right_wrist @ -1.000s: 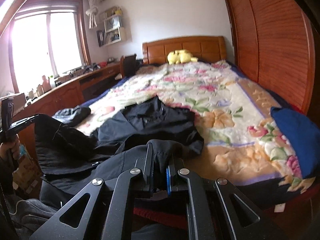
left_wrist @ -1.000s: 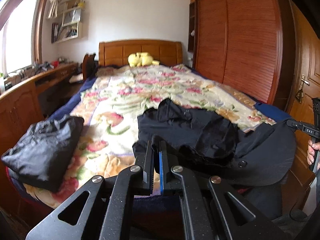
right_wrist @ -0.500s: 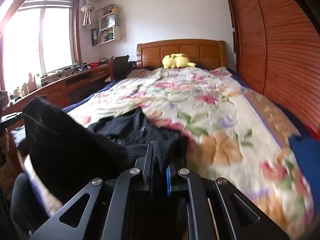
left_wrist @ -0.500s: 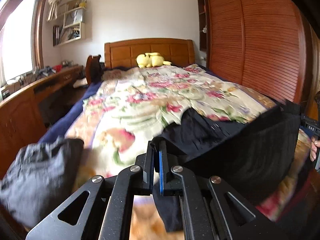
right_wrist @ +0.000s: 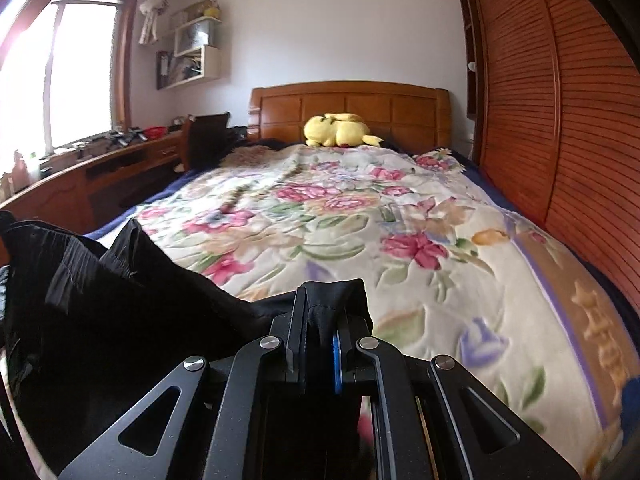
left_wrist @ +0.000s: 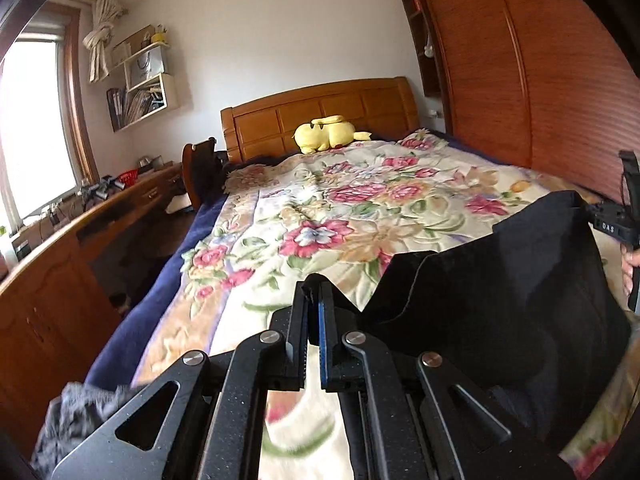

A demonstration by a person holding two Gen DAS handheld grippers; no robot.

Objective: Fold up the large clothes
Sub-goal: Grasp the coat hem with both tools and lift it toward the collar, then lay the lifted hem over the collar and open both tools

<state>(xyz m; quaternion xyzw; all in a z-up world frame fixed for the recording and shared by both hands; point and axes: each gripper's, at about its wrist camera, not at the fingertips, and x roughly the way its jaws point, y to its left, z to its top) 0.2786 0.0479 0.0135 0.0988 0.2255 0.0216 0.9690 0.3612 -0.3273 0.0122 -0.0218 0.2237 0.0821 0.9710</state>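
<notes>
— Grippers first: what have they got?
— Left gripper is clenched on one edge of the black garment; right gripper is clamped on a bunched corner of it.
— And the garment itself?
— Stretched between the two, hanging slack above the near end of the floral bedspread — a grey garment lies at the bed's left corner, blurred.
</notes>
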